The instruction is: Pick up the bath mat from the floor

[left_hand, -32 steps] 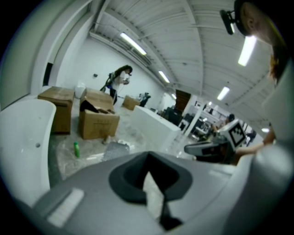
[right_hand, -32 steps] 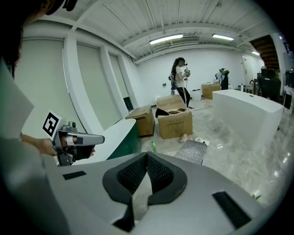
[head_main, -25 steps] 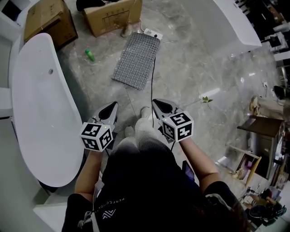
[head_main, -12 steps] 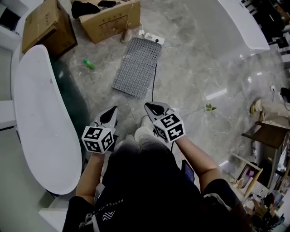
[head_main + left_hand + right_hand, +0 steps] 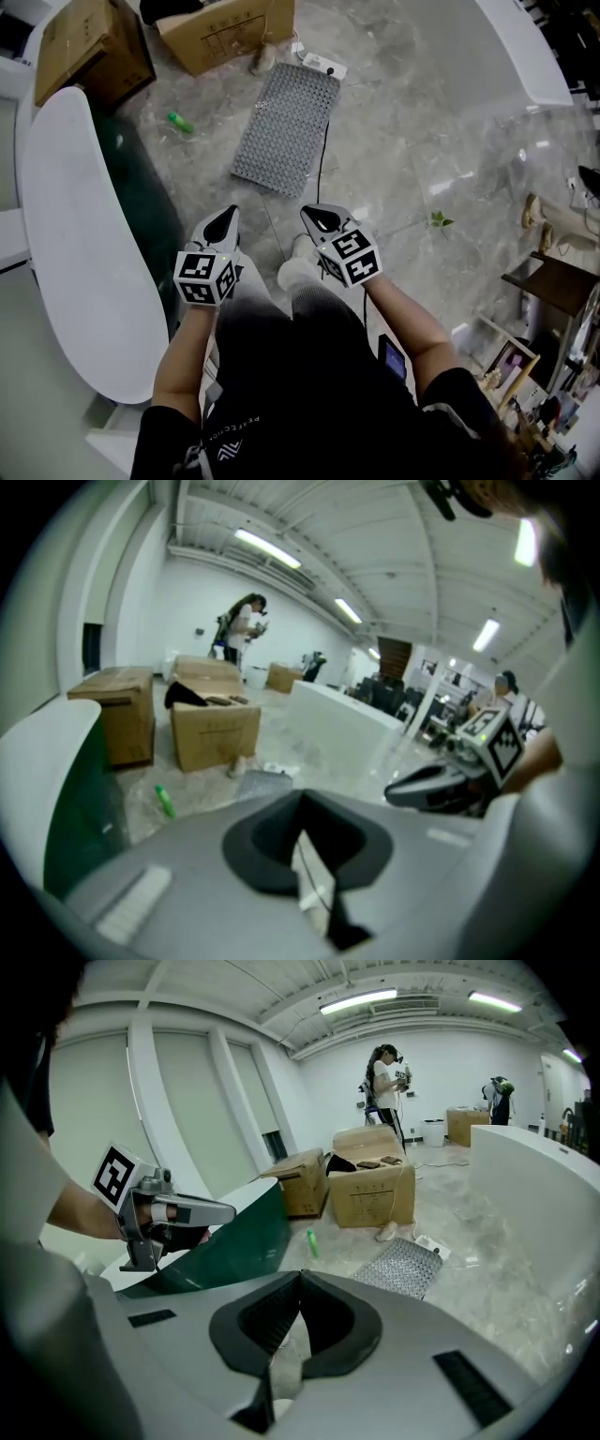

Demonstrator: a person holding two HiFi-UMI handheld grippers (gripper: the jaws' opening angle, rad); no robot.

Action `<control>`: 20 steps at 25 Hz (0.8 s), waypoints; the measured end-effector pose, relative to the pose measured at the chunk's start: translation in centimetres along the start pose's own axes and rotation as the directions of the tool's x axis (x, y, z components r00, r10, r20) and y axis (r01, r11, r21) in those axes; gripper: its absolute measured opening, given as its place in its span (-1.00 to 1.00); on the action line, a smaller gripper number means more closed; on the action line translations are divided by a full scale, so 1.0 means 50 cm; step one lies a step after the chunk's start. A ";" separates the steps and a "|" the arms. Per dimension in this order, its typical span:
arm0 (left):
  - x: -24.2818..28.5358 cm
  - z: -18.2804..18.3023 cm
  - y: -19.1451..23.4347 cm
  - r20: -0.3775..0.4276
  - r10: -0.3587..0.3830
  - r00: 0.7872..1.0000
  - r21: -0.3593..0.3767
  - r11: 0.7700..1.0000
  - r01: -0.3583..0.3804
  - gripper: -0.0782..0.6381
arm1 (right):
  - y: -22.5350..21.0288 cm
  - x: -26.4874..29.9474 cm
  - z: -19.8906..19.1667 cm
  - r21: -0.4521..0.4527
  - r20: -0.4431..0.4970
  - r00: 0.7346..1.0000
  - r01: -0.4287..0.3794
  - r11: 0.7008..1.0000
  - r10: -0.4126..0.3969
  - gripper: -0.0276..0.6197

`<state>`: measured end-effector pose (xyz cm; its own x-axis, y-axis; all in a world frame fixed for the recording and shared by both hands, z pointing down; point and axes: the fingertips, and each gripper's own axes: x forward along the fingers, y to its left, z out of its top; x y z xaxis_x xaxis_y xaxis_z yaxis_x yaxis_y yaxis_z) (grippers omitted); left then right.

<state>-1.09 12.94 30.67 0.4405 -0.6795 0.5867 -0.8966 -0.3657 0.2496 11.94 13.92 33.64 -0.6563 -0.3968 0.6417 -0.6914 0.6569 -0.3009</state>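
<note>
The grey left gripper (image 5: 225, 219) hangs clenched and empty. Ahead of it, well apart from both tools, the grey perforated rectangular bath mat (image 5: 286, 127) lies flat on the marble floor (image 5: 403, 141), untouched. The grey right gripper (image 5: 320, 217) is likewise clenched on nothing. By my judgement this is the approach; next, both need to reach the mat's near edge and open.

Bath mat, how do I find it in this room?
Find the long white tub on the left. On the floor right of it, below the open cardboard box, lies the bath mat. It's the only flat grey rectangle covered in bumps.
</note>
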 end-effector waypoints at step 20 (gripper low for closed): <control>0.222 -0.156 0.139 -0.241 -0.100 0.965 0.011 0.994 0.106 -0.76 | -0.097 0.287 -0.082 0.019 -0.075 0.992 0.102 0.995 -0.100 -0.92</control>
<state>-2.77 7.83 44.90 0.5042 -0.4662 0.7269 -0.8443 -0.4429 0.3016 7.11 7.68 47.17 -0.5592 -0.4117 0.7196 -0.7605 0.6004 -0.2475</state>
